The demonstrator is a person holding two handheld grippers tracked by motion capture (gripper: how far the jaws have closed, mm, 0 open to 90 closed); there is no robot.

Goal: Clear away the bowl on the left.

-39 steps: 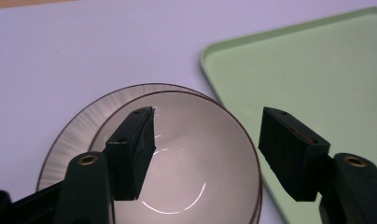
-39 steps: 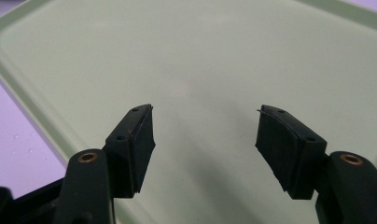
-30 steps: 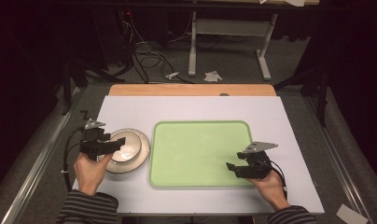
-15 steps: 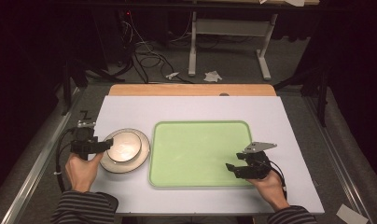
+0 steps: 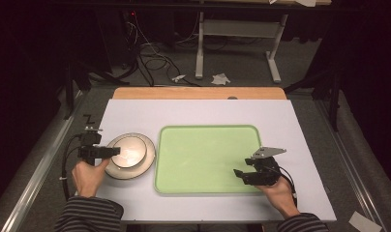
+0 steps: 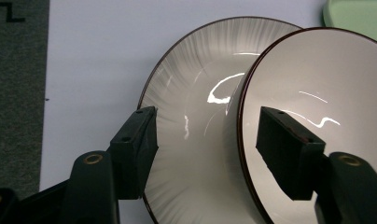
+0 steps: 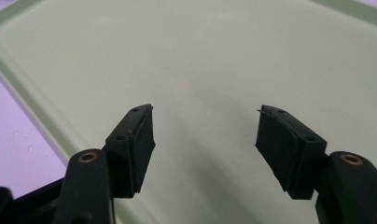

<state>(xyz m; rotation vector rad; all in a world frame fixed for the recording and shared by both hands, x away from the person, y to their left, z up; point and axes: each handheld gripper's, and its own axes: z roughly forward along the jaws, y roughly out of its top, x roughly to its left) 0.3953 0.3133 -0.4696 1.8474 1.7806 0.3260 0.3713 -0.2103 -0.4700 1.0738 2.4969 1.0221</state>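
Reaching in from the left side of the table (image 5: 135, 113), the left gripper (image 5: 115, 151) has its jaws wide open and holds nothing. In the left gripper view the jaws sit on both sides of the bowl's (image 6: 317, 116) dark rim, one outside it and one over the white inside. The bowl sits on a plate (image 6: 191, 121), and both are just beside the green tray (image 5: 208, 157). It looks like the step in hand is grabbing the bowl. I think the next move is to slide onto the rim, squeeze it, and lift the bowl clear of the plate. Over on the right, the right gripper (image 5: 238, 174) hangs over the tray's near right corner, also wide open with nothing in it. From above, the left gripper covers part of the bowl. I cannot tell if either jaw touches the rim yet. The bowl's right side is cut off in the left gripper view.
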